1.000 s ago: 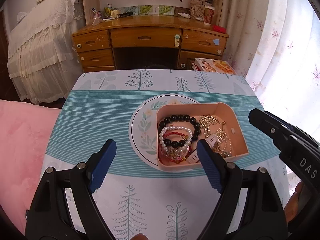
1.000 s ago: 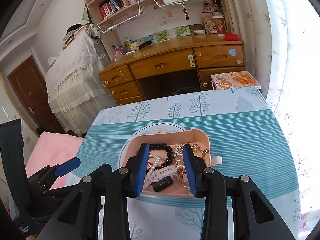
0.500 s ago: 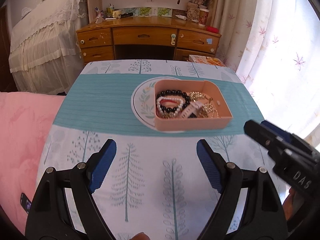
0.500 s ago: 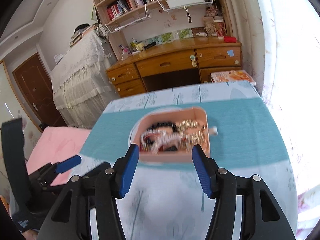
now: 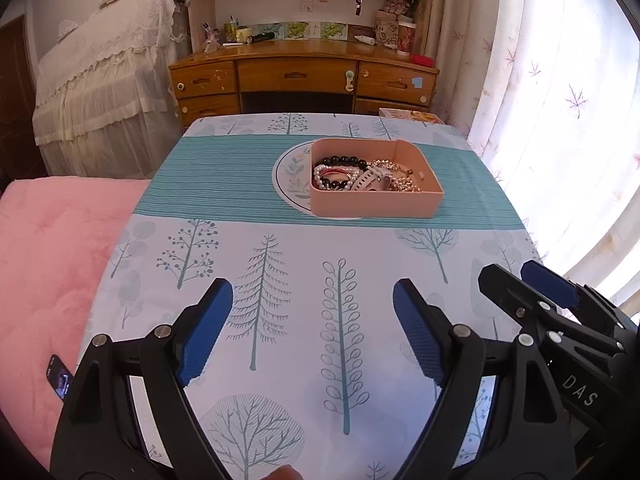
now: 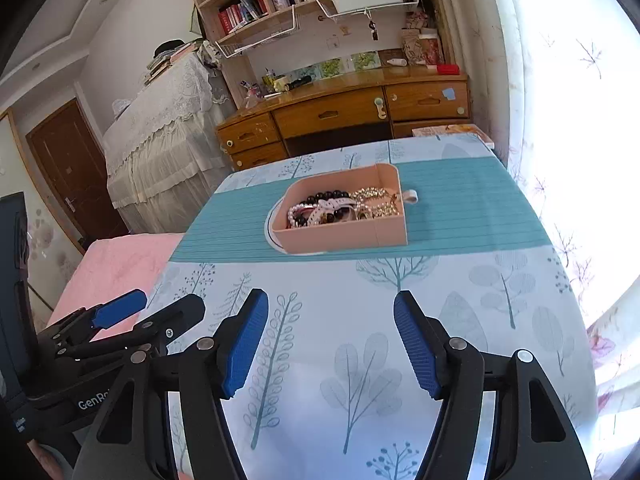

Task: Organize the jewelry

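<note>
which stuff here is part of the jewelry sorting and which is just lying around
Part of the job:
- pink rectangular plastic tray
- black bead bracelet
- white pearl bracelet
- gold chain jewelry
- round white floral plate under the tray

Lying about:
- black phone on the pink blanket
- wooden desk

A tray (image 5: 376, 204) of jewelry (image 5: 360, 176) sits partly on a plate (image 5: 290, 178) toward the far side of the tabletop (image 5: 304, 280), with a desk (image 5: 304, 76) behind it, a bed (image 5: 48, 248) to its left and both tools, left tool (image 5: 312, 336) and right tool (image 6: 330, 340), at the near edge.
</note>
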The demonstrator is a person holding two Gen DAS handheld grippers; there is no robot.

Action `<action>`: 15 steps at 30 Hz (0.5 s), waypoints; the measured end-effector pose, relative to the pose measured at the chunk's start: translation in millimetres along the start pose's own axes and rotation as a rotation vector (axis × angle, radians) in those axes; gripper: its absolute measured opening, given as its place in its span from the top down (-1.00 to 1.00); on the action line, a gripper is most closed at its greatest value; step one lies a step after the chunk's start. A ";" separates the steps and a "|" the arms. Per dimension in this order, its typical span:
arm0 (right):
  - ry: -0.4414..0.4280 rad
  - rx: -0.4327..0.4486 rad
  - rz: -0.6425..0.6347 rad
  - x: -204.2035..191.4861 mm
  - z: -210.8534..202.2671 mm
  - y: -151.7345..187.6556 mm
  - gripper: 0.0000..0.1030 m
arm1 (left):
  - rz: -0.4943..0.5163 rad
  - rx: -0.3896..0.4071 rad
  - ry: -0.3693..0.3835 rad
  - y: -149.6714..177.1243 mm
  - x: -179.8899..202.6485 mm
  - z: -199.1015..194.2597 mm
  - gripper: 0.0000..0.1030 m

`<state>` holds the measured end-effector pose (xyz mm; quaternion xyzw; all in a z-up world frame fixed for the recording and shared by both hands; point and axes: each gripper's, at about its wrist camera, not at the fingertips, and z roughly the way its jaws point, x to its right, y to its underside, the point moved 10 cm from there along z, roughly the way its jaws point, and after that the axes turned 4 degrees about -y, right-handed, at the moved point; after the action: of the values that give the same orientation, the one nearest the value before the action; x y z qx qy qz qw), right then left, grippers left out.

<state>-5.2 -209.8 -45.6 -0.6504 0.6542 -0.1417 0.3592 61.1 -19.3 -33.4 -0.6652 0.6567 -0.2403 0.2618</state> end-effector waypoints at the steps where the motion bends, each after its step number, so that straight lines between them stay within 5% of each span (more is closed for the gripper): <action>1: -0.001 -0.007 0.005 1.4 -3.8 4.6 -0.29 | 0.005 0.000 -0.002 1.6 1.0 -1.8 -0.57; 15: 0.046 0.031 -0.013 0.2 -41.2 3.3 -0.30 | 0.007 0.042 -0.005 4.8 6.0 -25.8 -0.57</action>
<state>-34.6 -221.2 -18.9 -0.6455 0.6559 -0.1689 0.3530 40.5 -26.2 -17.4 -0.6580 0.6531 -0.2514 0.2782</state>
